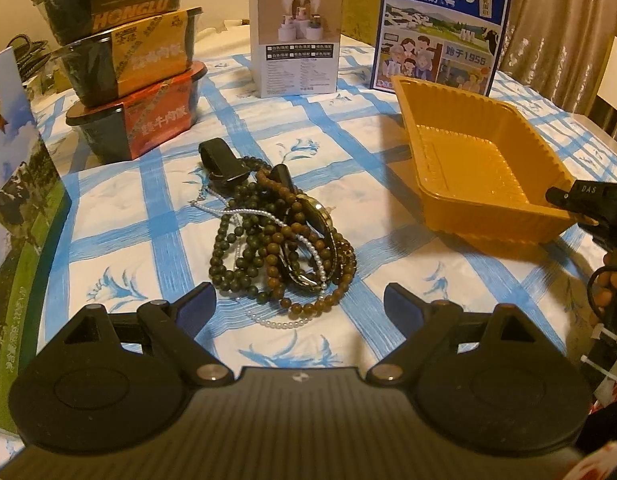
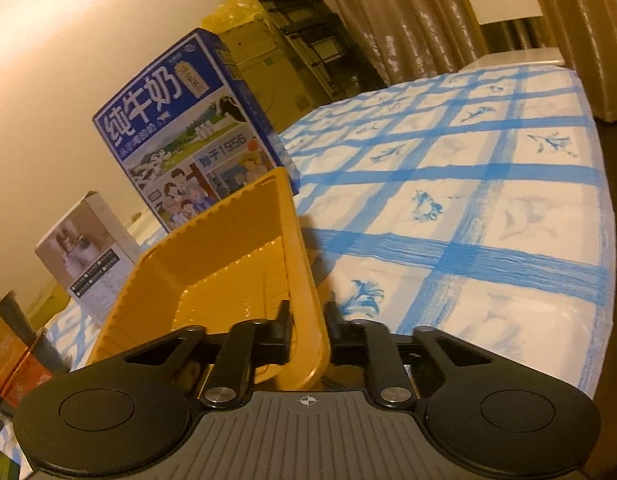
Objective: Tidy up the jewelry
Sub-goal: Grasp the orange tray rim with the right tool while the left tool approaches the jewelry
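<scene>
A tangled heap of jewelry [image 1: 280, 236] lies mid-table: dark bead strands, brown beads, a thin pearl chain and a watch. My left gripper [image 1: 299, 302] hovers just in front of the heap, its jaws wide apart with nothing between them. An empty yellow plastic tray [image 1: 474, 160] sits to the right of the heap. In the right wrist view my right gripper [image 2: 308, 320] is shut on the near wall of the yellow tray [image 2: 212, 256], one finger inside and one outside. The right gripper [image 1: 584, 204] also shows at the tray's right corner in the left wrist view.
A blue-checked cloth [image 2: 468, 208] covers the table. At the back stand a blue milk carton [image 1: 440, 28], a small white box [image 1: 296, 40] and a stack of three meal tubs [image 1: 128, 72]. A green and blue box [image 1: 16, 184] stands at the left edge.
</scene>
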Tool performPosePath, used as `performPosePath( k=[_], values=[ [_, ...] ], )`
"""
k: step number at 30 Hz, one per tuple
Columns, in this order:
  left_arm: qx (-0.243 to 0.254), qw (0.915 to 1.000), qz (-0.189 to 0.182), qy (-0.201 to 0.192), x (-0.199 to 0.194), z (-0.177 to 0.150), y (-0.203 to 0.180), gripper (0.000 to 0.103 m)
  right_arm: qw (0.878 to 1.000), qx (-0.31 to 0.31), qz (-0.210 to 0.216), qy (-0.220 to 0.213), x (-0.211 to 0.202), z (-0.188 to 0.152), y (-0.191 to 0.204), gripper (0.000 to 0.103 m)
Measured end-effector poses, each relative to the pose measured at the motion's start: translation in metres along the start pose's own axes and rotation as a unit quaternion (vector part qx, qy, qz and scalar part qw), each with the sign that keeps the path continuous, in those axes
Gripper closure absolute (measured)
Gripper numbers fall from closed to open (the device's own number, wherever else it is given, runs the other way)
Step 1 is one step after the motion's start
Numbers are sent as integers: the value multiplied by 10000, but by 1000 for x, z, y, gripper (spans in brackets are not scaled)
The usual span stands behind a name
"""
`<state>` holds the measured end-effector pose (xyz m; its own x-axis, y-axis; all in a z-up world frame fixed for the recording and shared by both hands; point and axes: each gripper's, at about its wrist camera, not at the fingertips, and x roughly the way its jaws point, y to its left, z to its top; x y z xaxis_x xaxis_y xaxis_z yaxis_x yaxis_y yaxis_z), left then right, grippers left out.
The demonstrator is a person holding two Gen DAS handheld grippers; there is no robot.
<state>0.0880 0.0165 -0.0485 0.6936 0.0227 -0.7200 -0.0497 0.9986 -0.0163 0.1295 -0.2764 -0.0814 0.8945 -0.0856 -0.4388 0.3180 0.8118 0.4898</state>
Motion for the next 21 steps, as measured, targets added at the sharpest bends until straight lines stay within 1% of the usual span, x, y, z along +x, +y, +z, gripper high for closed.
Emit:
performPosePath(
  k=[2,10,13,16,18,20,21],
  values=[
    [20,10000,-12,27,2,-1,-2,13,9999,-141,-5,8,-1,1,2,97],
    [114,9999,3,30,4,-6,-4,13,9995,-237,153,118,-11,20,-7,97],
    [163,9999,43,-30,3,-8,-4,15,9986,-495,151,134,-20,28,-7,96],
    [247,9996,86,-87,2,-9,-4,19,9969,-750,182,130,-27,33,-6,96],
    [254,9996,103,-106,2,-9,-4,24,9958,-883,199,112,-31,34,-6,96],
    [295,9994,85,-147,1,-9,-4,33,9945,-1023,218,95,-33,34,-3,96],
    [334,9993,86,-165,0,-10,-5,34,9941,-1054,247,105,-33,34,-3,96]
  ],
)
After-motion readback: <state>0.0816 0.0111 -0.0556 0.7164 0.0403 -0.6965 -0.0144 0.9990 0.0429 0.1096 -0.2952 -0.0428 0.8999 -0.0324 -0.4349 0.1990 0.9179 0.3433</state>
